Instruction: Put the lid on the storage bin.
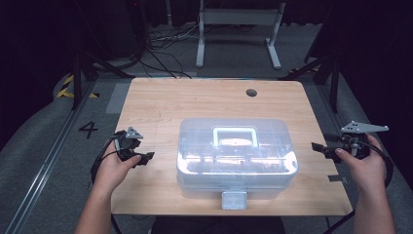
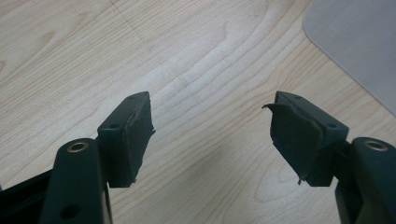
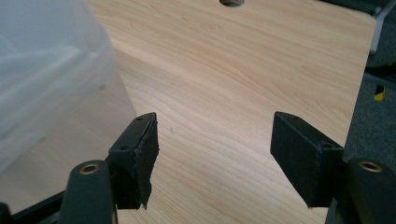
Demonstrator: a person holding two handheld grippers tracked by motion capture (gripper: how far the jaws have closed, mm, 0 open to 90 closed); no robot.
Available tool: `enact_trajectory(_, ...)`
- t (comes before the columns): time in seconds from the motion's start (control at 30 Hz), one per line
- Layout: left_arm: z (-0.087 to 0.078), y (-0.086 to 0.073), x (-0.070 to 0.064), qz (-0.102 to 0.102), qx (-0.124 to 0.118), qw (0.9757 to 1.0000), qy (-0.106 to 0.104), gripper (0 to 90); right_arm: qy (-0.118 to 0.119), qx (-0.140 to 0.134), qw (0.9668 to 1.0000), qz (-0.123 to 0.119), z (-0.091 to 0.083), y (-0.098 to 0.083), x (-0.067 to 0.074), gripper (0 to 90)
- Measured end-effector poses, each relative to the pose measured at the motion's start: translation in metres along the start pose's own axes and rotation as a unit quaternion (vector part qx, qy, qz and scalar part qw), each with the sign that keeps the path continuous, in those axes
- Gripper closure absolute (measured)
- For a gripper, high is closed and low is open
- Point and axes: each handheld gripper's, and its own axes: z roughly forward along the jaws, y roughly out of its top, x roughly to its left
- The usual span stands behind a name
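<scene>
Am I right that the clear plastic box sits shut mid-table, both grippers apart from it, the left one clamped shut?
Not quite: the left gripper is open, its jaws spread with nothing but bare table between them, as the left gripper view shows. The rest stands.

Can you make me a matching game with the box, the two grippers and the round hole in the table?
Things:
1. box
2. left gripper
3. right gripper
4. hole

Places:
A. far side of the table, past the box
B. middle of the table
C. left of the box, jaws open
D. right of the box, jaws open

Pairs: 1-B, 2-C, 3-D, 4-A
</scene>
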Motion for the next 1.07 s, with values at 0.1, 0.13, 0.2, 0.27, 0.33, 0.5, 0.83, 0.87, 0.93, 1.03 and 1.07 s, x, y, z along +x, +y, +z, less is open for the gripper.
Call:
enact_trajectory(0.1,0.001,-0.003,0.001,-0.006,0.005,1.0,-0.002,30.3,0.002,0.002,1.0,0.007,0.007,-0.006,-0.003,33.3)
enact_trajectory(0.13,0.002,-0.003,0.003,0.001,0.006,1.0,0.0,30.3,0.001,0.003,1.0,0.005,0.009,-0.007,-0.004,33.2)
enact_trajectory(0.2,0.003,-0.006,0.004,-0.001,0.011,0.9999,-0.001,30.2,0.0,0.007,1.0,-0.001,0.014,-0.01,-0.004,33.2)
enact_trajectory(0.27,0.004,-0.007,0.005,-0.003,0.013,0.9999,0.0,30.1,0.003,0.013,0.9999,-0.004,0.021,-0.014,-0.005,33.1)
enact_trajectory(0.33,0.005,-0.008,0.006,-0.005,0.012,0.9999,0.001,29.9,0.003,0.016,0.9998,-0.008,0.027,-0.018,-0.006,33.1)
enact_trajectory(0.5,0.007,-0.009,0.007,-0.006,0.008,1.0,-0.001,29.4,0.001,0.016,0.9998,-0.007,0.039,-0.026,-0.01,30.9)
enact_trajectory(0.83,0.009,-0.015,0.015,-0.039,0.008,0.9989,0.023,29.4,0.001,0.027,0.9996,-0.003,0.061,-0.043,-0.01,30.4)
enact_trajectory(0.87,0.01,-0.016,0.015,-0.043,0.007,0.9988,0.022,29.3,0.002,0.027,0.9996,-0.001,0.063,-0.045,-0.01,30.4)
enact_trajectory(0.93,0.013,-0.017,0.015,-0.035,0.007,0.9991,0.022,29.3,0.001,0.028,0.9996,-0.002,0.066,-0.047,-0.01,30.4)
enact_trajectory(1.03,0.016,-0.019,0.014,-0.032,0.004,0.9993,0.02,29.1,-0.002,0.024,0.9997,0.001,0.069,-0.049,-0.009,30.4)
enact_trajectory(1.07,0.017,-0.019,0.015,-0.03,0.006,0.9993,0.02,29.0,-0.004,0.022,0.9997,0.002,0.069,-0.05,-0.009,30.4)
